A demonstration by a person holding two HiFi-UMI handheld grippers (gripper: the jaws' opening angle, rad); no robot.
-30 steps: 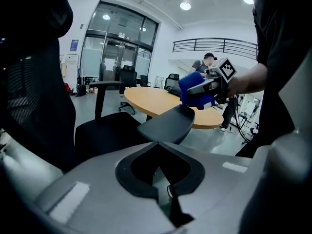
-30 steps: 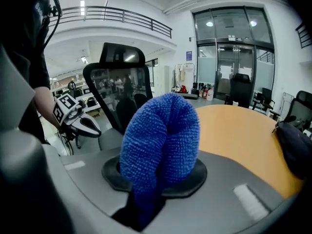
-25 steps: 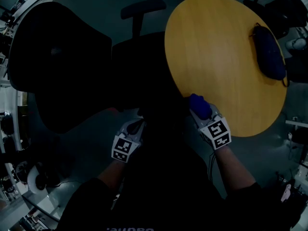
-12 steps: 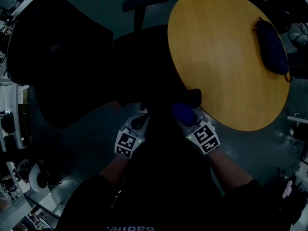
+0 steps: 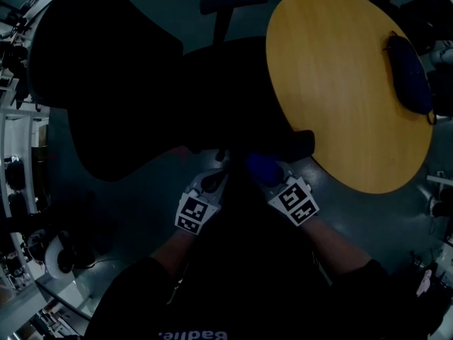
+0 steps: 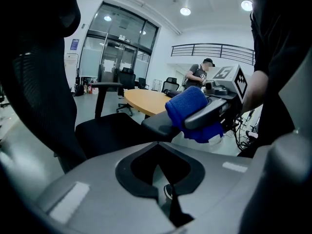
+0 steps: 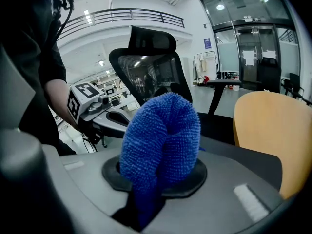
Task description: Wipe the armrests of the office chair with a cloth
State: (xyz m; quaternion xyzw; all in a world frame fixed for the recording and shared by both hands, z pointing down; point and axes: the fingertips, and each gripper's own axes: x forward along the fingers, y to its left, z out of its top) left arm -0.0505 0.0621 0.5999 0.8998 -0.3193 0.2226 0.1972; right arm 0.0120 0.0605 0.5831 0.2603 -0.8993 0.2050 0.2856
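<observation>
The black office chair [image 5: 120, 83] stands in front of me, backrest to the left. Its far armrest [image 5: 233, 2] is at the top of the head view; its near armrest [image 5: 296, 144] lies beside the table edge. My right gripper [image 5: 265, 170] is shut on a blue cloth [image 5: 260, 166], which bulges out of the jaws [image 7: 161, 140]. In the left gripper view the cloth [image 6: 192, 108] sits against the near end of that armrest [image 6: 158, 126]. My left gripper [image 5: 218, 172] hangs just left of it, jaws together [image 6: 163, 179] with nothing in them.
A round yellow table [image 5: 340, 83] stands close to the chair's right side, with a dark blue bag [image 5: 410, 73] on its far edge. Desks and equipment line the left [image 5: 21, 190]. A person [image 6: 200, 74] stands far back in the room.
My right gripper has carried the cloth left and toward me, from by the table edge to the near end of the armrest. The left gripper has barely moved.
</observation>
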